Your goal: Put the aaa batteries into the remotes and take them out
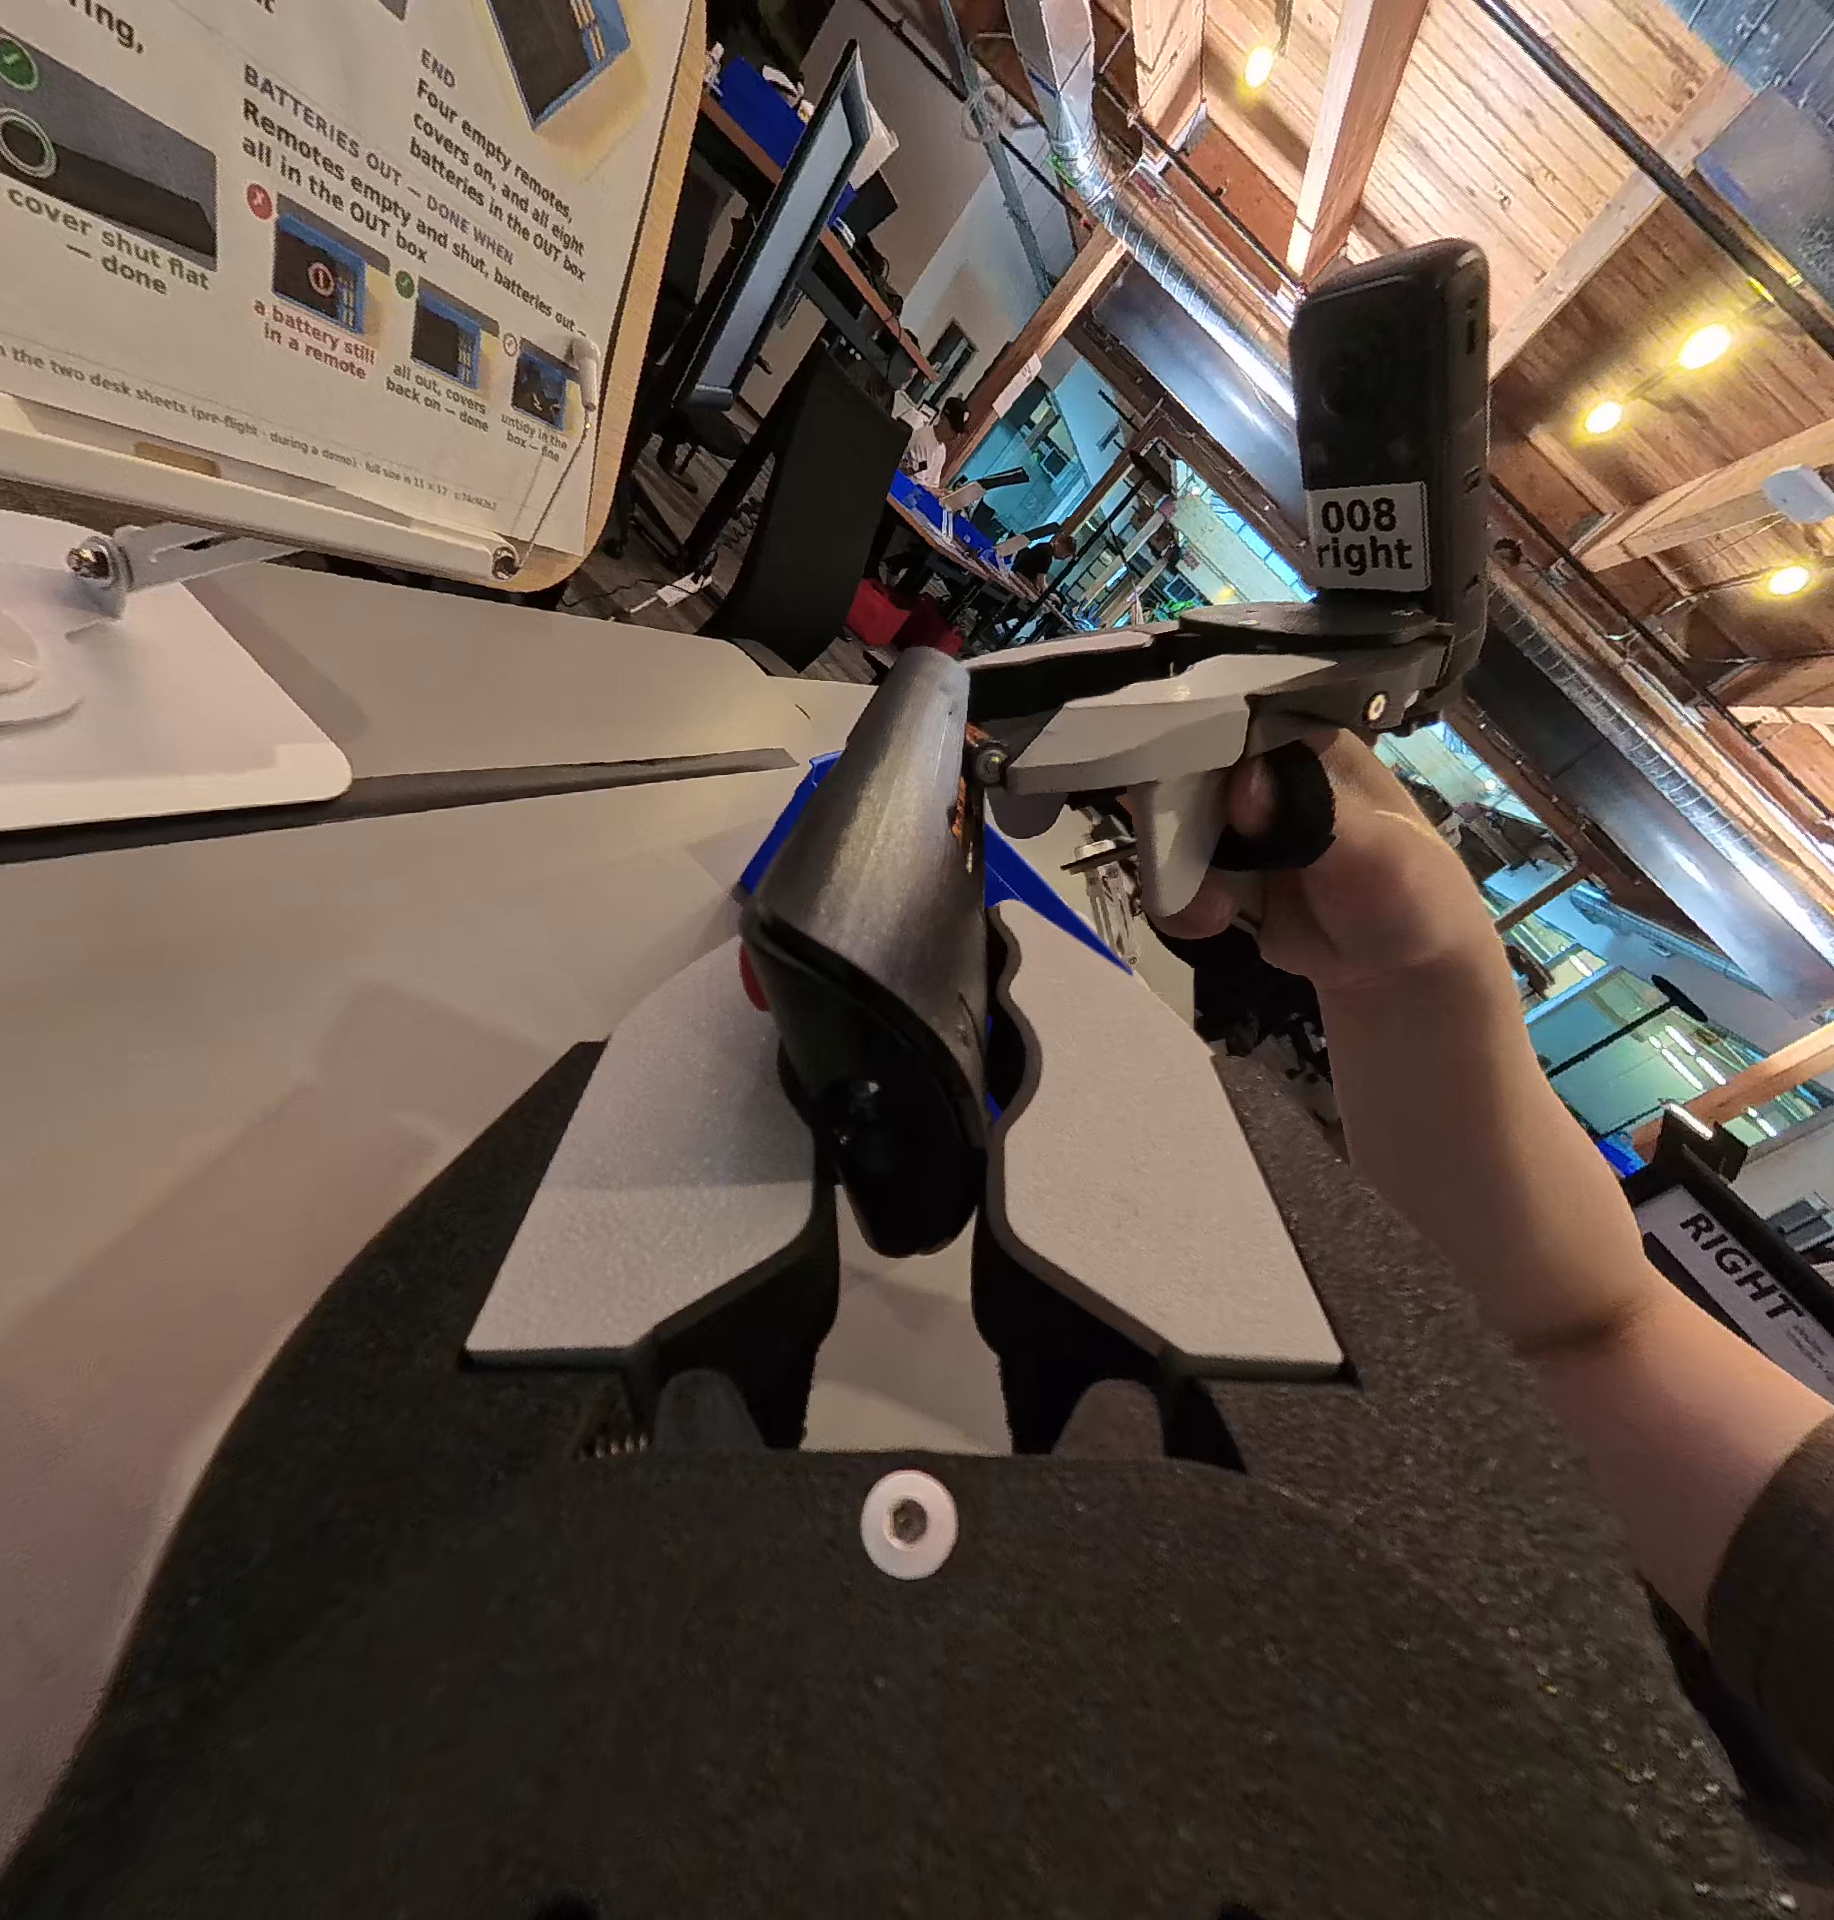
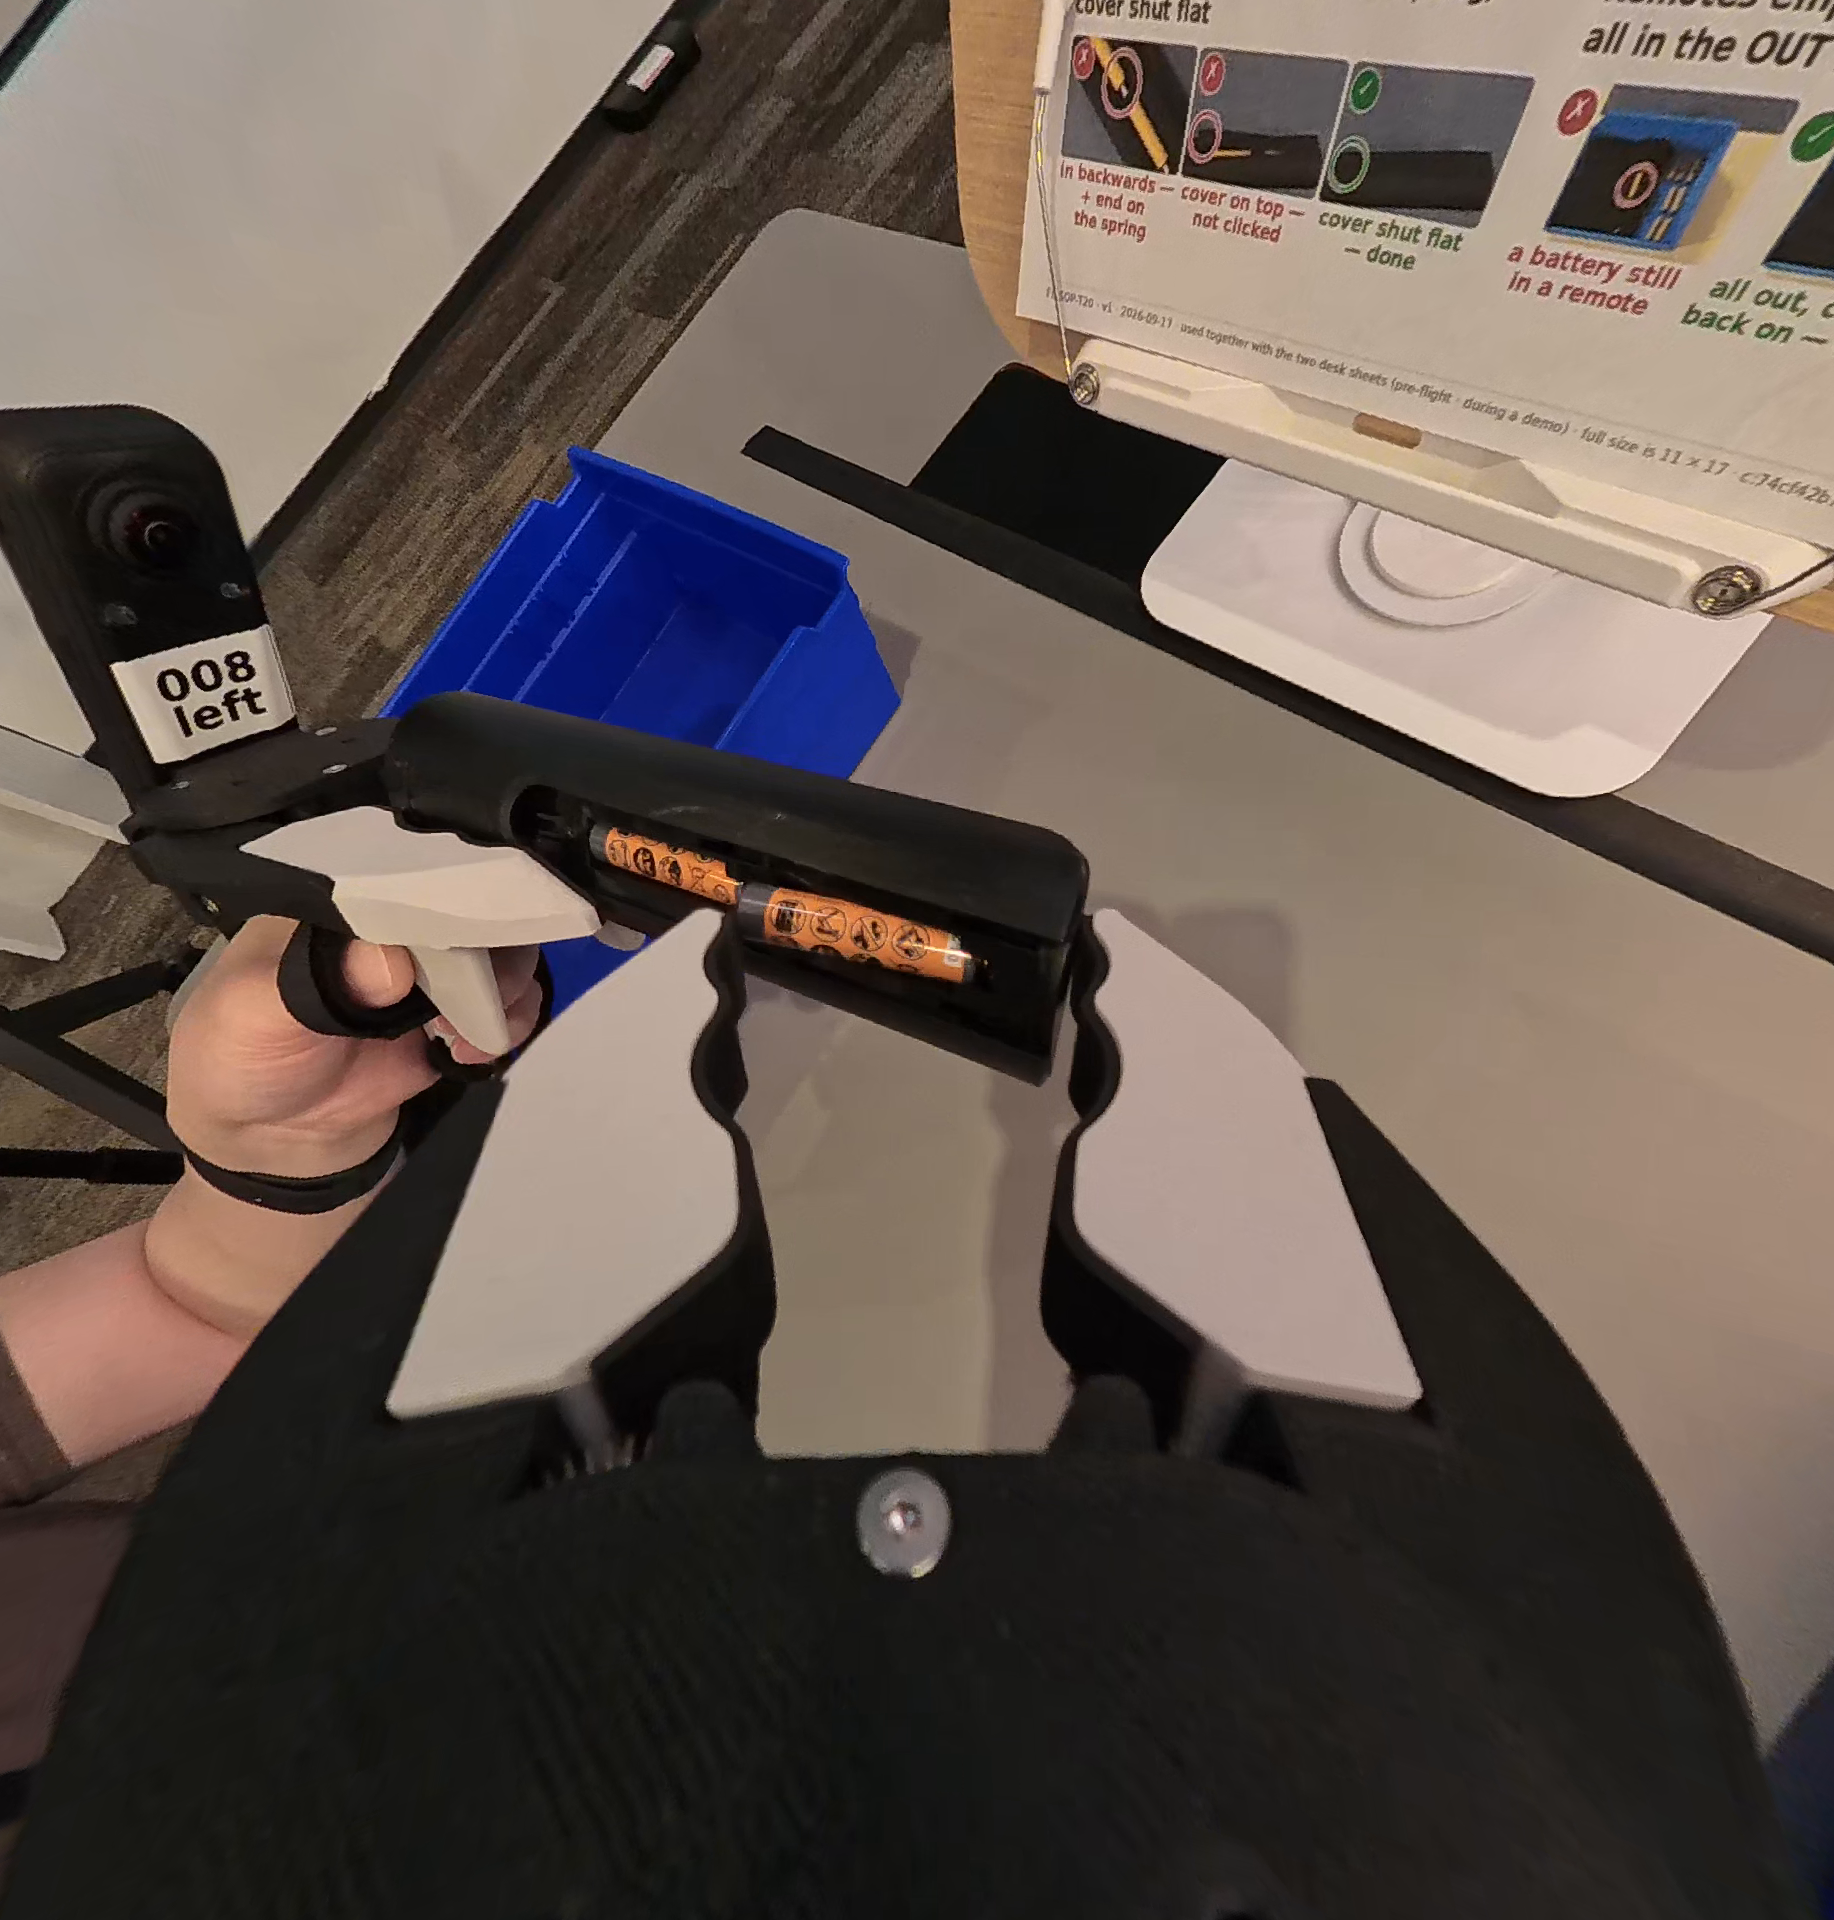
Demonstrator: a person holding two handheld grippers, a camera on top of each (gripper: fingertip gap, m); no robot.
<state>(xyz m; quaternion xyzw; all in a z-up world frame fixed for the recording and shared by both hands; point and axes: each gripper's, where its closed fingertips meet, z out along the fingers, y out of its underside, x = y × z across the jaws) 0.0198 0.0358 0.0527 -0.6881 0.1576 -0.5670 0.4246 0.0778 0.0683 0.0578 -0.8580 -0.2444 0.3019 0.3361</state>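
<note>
A black remote point(image 2: 788, 800) is held above the grey table point(image 2: 1464, 1091), its battery bay uncovered and facing the right wrist camera. Two orange AAA batteries point(image 2: 674, 862) point(image 2: 861, 930) lie end to end in the bay. My left gripper point(image 2: 497, 831) is shut on the remote's left end. In the left wrist view the gripper point(image 1: 882, 956) clamps the remote point(image 1: 871, 894) between its pads. My right gripper point(image 2: 905, 935) is open and empty, its fingertips on either side of the remote's right end and the nearer battery. It also shows in the left wrist view point(image 1: 996, 717) at the remote's far end.
An empty blue bin point(image 2: 674, 623) sits on the table just behind the remote, near the table's left edge. An instruction board point(image 2: 1412, 208) on a white stand point(image 2: 1443, 623) stands at the back right. Floor and other tables lie beyond the edge.
</note>
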